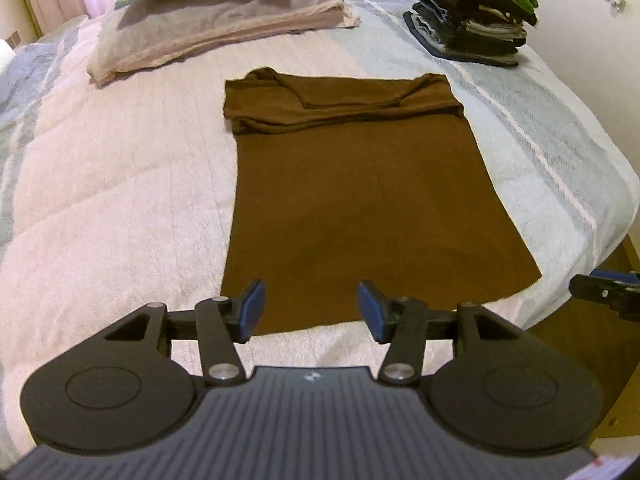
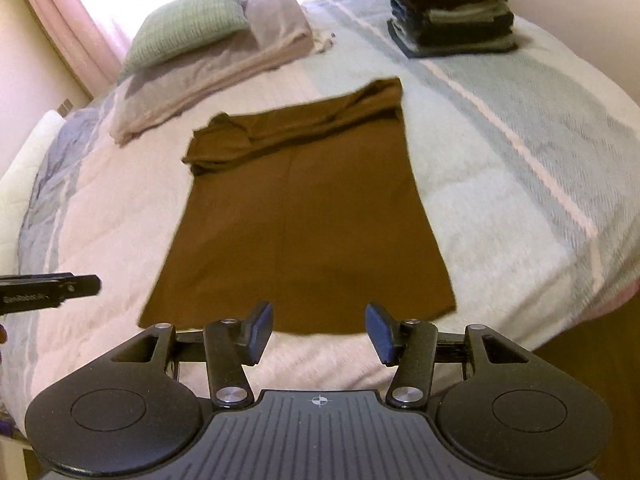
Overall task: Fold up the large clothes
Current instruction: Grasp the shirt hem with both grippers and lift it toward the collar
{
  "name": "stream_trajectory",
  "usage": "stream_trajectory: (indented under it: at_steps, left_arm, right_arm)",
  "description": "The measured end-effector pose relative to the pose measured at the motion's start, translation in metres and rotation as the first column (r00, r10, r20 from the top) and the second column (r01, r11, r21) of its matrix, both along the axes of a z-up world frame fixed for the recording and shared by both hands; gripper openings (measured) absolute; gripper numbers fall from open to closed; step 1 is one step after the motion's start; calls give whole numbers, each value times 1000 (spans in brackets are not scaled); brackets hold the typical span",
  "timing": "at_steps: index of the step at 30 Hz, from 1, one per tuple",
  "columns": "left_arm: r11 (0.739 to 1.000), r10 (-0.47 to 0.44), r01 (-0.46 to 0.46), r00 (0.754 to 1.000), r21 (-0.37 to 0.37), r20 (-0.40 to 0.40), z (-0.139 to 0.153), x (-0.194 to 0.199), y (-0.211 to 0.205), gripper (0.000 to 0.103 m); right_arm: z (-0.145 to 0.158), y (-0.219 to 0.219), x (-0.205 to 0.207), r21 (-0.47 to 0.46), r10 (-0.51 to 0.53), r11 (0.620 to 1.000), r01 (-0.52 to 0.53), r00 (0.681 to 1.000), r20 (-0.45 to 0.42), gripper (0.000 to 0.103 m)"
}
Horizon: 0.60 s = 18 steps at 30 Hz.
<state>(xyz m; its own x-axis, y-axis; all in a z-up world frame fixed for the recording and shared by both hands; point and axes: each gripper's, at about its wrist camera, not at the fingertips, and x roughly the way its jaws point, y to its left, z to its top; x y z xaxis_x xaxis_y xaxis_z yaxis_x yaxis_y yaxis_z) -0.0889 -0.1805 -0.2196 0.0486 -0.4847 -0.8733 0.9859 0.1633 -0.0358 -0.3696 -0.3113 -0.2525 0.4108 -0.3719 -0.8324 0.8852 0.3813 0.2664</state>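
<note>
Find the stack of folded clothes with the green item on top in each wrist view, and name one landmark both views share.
Left wrist view: the stack of folded clothes sits at upper right, on the bed's far corner.
Right wrist view: the same stack is at top, right of centre, its top cropped.
Shared landmark: the brown garment spread flat mid-bed, its far end folded over.

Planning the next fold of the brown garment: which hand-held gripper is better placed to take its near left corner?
Left, probably. The left hand-held gripper is open over the brown garment hem, close to that corner. The right hand-held gripper, also open, sits farther toward the hem's right side.
</note>
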Motion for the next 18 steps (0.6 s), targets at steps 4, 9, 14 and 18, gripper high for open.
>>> stream_trajectory:
  at_steps: [4,9,14,18]
  left_arm:
    - [999,26,-30,993,-33,-111,-48,46,5,50]
    - [995,95,-90,966,29,-239,-123,110,-7,50]
    - [987,157,-135,929,90,-334,-174,154,-18,53]
    - [986,160,-122,880,113,-447,-192,174,-20,51]
  right_arm:
    - [-35,-16,-33,18,-20,1000,19,999,26,49]
    - [-91,-54,-74,57,-44,998,39,995,91,49]
    - [-127,-93,-86,83,-54,996,43,989,135,49]
    - [-165,-124,-93,221,-88,974,47,980,179,49]
